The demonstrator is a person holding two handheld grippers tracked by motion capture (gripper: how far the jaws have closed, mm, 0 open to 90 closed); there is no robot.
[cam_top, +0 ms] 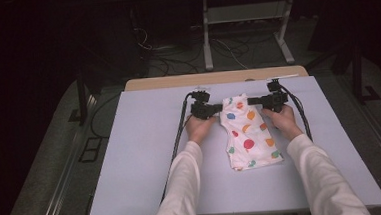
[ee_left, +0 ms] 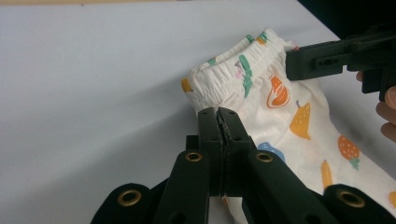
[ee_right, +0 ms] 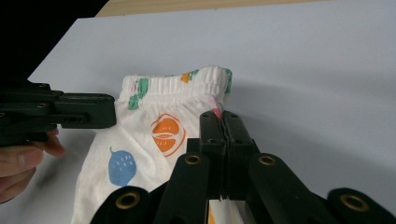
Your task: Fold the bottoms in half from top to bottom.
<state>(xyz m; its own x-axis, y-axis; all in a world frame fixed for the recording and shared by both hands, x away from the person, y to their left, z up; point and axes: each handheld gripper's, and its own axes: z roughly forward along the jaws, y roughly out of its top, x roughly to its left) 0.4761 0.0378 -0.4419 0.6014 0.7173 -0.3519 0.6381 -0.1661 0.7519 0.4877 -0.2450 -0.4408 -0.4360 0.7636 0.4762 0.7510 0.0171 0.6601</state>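
A small pair of white shorts (cam_top: 247, 134) printed with coloured fruit lies flat on the pale blue table (cam_top: 131, 156), its elastic waistband (ee_left: 233, 70) at the far end. My left gripper (cam_top: 219, 107) is shut on the waistband's left corner; in the left gripper view its jaws (ee_left: 218, 112) pinch the gathered edge. On the opposite corner my right gripper (cam_top: 251, 102) is shut too, with a bit of cloth caught between its jaws (ee_right: 219, 114). Each gripper view also shows the other gripper (ee_left: 303, 60) (ee_right: 100, 112) at the far corner.
A wooden board edge (cam_top: 177, 81) runs along the back of the table. Beyond it, on the dark floor, are cables and the legs of a metal stand (cam_top: 207, 41). Bare table surface lies to the left and right of the shorts.
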